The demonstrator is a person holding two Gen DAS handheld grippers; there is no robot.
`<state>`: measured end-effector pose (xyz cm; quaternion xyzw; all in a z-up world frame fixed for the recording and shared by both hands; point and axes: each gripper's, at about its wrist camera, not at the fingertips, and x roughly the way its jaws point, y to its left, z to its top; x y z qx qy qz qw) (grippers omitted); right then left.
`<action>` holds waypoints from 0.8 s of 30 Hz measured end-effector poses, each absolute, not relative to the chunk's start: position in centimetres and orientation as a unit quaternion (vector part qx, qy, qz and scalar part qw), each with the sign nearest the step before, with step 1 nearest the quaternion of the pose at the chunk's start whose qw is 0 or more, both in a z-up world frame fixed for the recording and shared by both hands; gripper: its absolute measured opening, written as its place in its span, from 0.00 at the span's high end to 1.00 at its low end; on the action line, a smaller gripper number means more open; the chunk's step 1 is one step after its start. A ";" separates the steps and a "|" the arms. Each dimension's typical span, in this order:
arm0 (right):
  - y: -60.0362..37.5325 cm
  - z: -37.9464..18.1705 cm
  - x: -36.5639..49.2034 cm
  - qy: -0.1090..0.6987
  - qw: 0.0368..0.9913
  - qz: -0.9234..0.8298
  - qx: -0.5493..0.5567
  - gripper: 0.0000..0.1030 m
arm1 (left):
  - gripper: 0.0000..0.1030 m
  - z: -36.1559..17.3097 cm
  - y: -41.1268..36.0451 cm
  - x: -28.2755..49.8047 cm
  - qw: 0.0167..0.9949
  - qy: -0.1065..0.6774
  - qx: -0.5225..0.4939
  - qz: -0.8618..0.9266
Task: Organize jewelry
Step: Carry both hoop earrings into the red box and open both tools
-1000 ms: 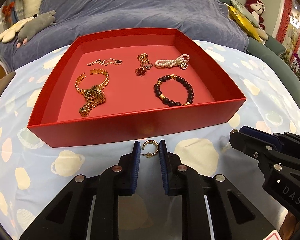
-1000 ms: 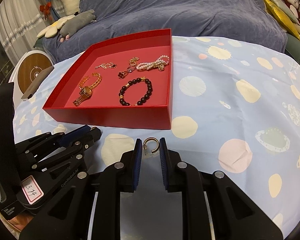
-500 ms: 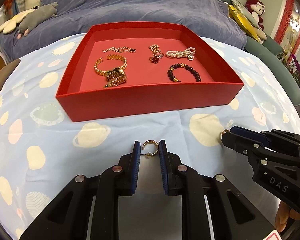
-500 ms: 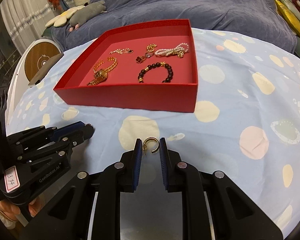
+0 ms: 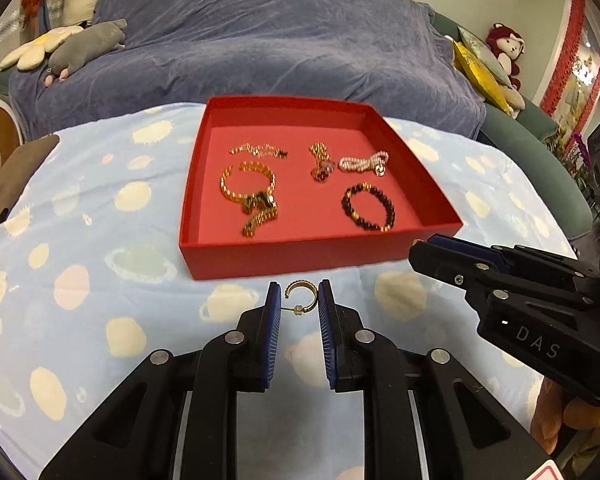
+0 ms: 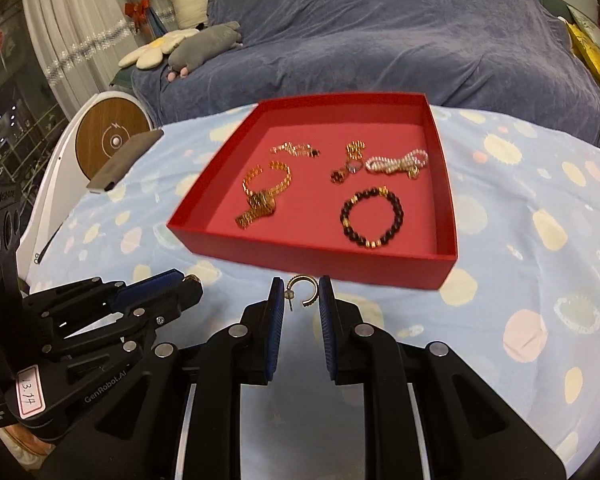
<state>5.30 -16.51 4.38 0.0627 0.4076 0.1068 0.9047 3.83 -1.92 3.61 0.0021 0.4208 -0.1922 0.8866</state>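
Observation:
A red tray (image 5: 308,258) (image 6: 300,254) on the spotted blue cloth holds a gold chain bracelet (image 5: 252,196), a dark bead bracelet (image 5: 367,207), a pearl bracelet (image 5: 364,162), a red-flower pendant (image 5: 321,160) and a thin chain (image 5: 259,150). My left gripper (image 5: 299,300) is shut on a gold hoop earring (image 5: 300,296), held above the cloth in front of the tray. My right gripper (image 6: 300,296) is shut on a second gold hoop earring (image 6: 302,290), also in front of the tray. Each gripper shows in the other's view (image 5: 500,280) (image 6: 112,312).
A sofa under a blue-grey cover (image 5: 260,40) with plush toys (image 5: 68,44) stands behind the table. A round wooden-faced device (image 6: 110,140) and a dark flat object (image 6: 124,160) sit at the table's left edge.
Both grippers have lifted and drawn back from the tray, each still holding its earring; the tray looks smaller and farther.

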 end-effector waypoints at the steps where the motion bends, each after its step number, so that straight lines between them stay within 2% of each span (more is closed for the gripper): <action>1: -16.4 5.0 5.8 0.401 0.908 0.106 0.063 0.83 | 0.84 4.3 -2.0 4.4 0.889 0.416 0.001 -0.190; 10: -16.1 8.4 10.1 0.357 0.928 0.094 0.043 0.83 | 0.84 7.9 -4.5 9.2 0.904 0.387 0.022 -0.180; 24: -18.5 6.4 15.0 0.367 0.926 0.059 0.065 0.84 | 0.84 5.4 -6.6 15.0 0.902 0.407 0.024 -0.141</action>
